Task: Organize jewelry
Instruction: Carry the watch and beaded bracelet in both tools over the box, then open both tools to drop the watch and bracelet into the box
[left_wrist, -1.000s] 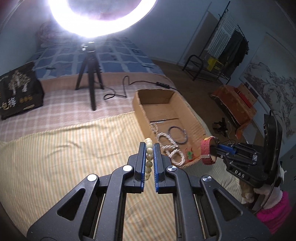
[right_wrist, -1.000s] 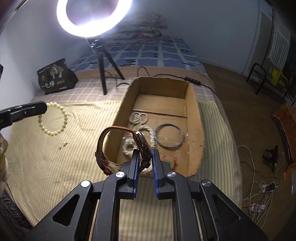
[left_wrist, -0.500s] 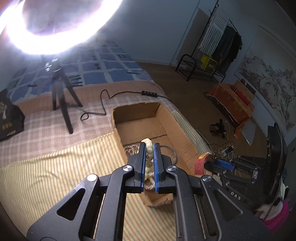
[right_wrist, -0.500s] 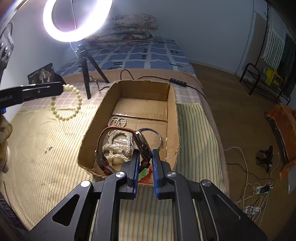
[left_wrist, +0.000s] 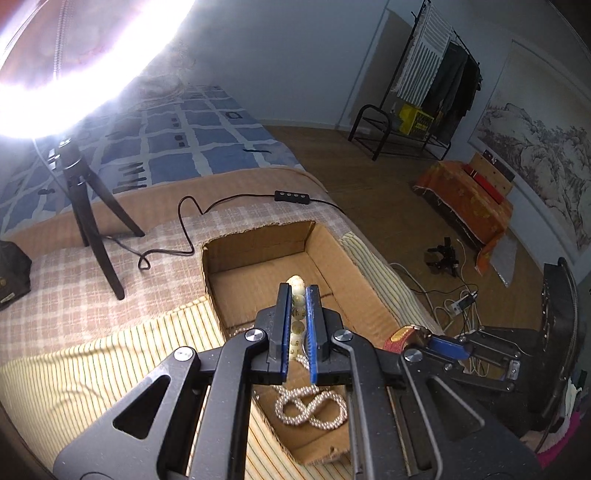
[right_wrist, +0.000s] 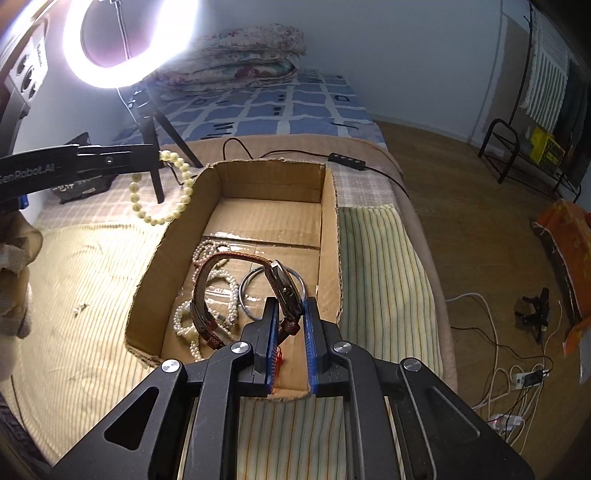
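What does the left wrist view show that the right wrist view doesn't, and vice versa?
Only the left wrist view shows the landscape painting on the wall. Only the right wrist view shows the whole bead bracelet hanging from the left gripper, the metal bangle and the folded quilts. Both show the cardboard box, the pearl strands, the ring light, and the right gripper shut on the watch.

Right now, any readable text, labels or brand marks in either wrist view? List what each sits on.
"GenRobot.AI": white print on the side of the left tool; the first letter is cut off at the frame edge.
Black bag behind the tripod: light print, blurred, unreadable.
Black bag, left wrist view: small gold mark, too small to read.
Watch face: edge-on, nothing legible.
Cardboard box: no print visible.
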